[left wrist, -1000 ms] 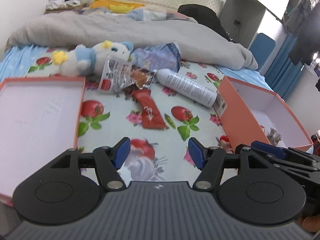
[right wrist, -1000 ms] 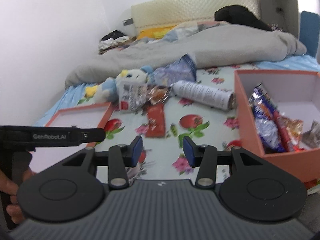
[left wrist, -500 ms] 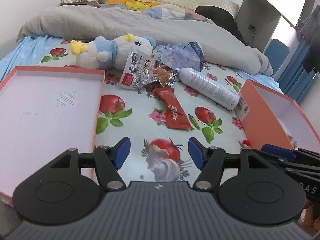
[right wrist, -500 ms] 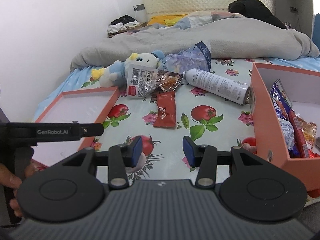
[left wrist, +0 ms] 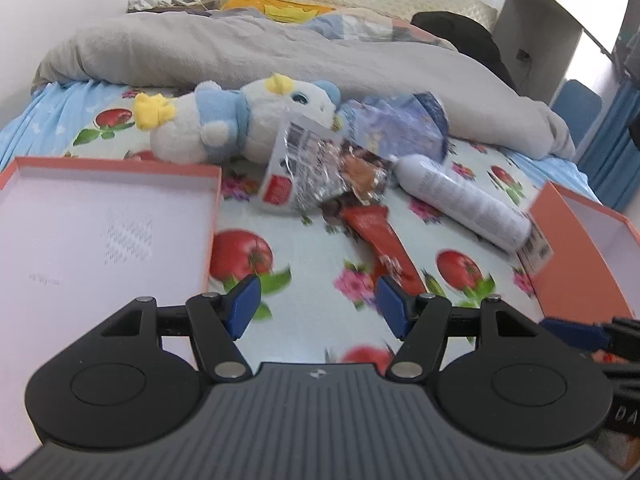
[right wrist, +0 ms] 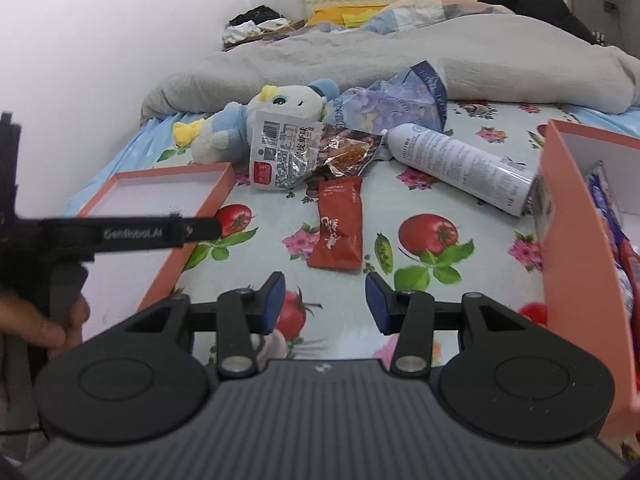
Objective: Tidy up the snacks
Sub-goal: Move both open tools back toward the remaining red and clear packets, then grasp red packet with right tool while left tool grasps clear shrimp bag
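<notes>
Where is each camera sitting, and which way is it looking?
Left wrist view: sits on the left gripper, looking forward and down over the bed at the red snack packet; no hand shows.
Right wrist view: sits on the right gripper, facing the same way; a hand holding the other gripper shows at the left edge.
Both share: the plush toy, white spray can, flat orange lid and orange box.
</notes>
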